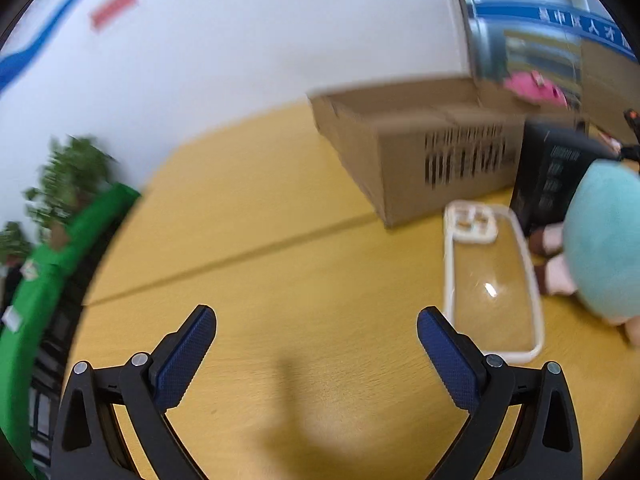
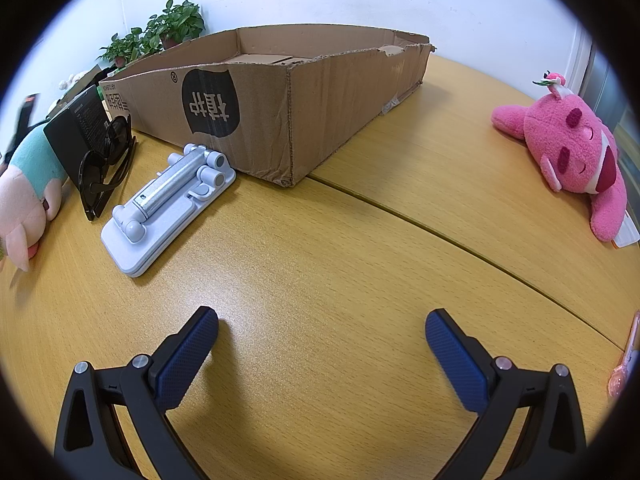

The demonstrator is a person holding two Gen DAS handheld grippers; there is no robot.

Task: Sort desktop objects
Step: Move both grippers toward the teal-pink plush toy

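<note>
Both empty, nothing picked yet. Left hand-held gripper (image 1: 316, 354) spread wide over bare surface (image 1: 260, 280); left view blurred. Right hand-held gripper (image 2: 322, 354) also spread wide, low over the wood.

Likely next grab on the left: clear phone case (image 1: 492, 280), lying flat, just ahead and right of the right-hand pad (image 1: 448, 360). It's thin, so close on the long rims, not the flat face.

Right side: folded phone stand (image 2: 168, 208) ahead-left, near, one end touching the cardboard box (image 2: 280, 120). Sunglasses (image 2: 106, 164) left of the stand, leaning on a black box (image 2: 76, 128). Teal plush (image 2: 24, 184) at far left edge. Pink plush (image 2: 568, 152) well apart, far right. The cardboard box looks like the drop target.
</note>
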